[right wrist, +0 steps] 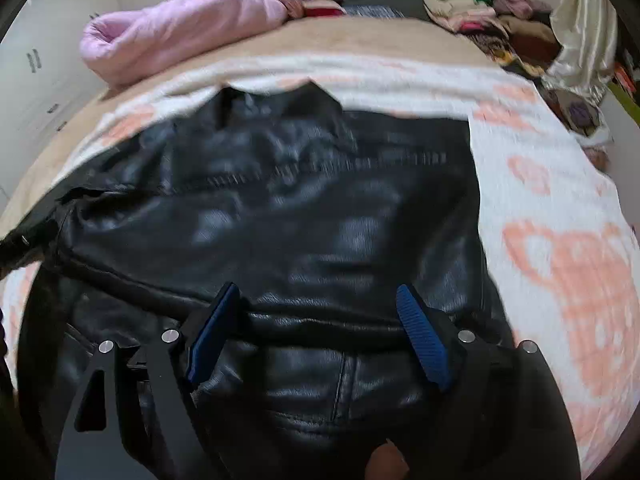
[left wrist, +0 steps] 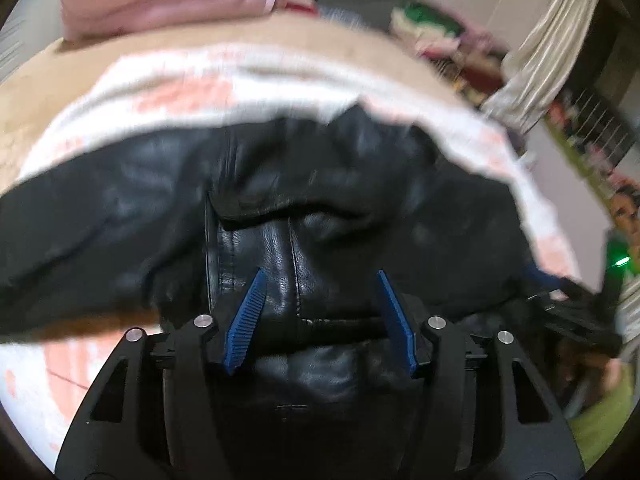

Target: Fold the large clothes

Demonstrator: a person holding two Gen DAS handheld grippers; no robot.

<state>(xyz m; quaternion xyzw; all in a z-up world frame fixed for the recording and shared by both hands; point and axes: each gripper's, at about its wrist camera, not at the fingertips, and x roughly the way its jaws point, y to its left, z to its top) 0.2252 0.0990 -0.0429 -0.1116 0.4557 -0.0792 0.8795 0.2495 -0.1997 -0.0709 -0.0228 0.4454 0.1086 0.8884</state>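
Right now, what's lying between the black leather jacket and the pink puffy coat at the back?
In the right wrist view, between the black leather jacket and pink coat lie the white-and-peach blanket and a tan cover.

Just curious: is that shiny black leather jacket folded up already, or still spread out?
Mostly spread out: the black leather jacket covers much of the white-and-peach blanket, rumpled, not a neat bundle.

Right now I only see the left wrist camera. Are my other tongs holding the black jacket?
Observer: No. The right tongs are open above the black jacket and are gripping nothing.
Operator: Can you see any zipper teeth from there?
Observer: Yes. A toothed zipper runs sideways across the jacket, beyond the tongs.
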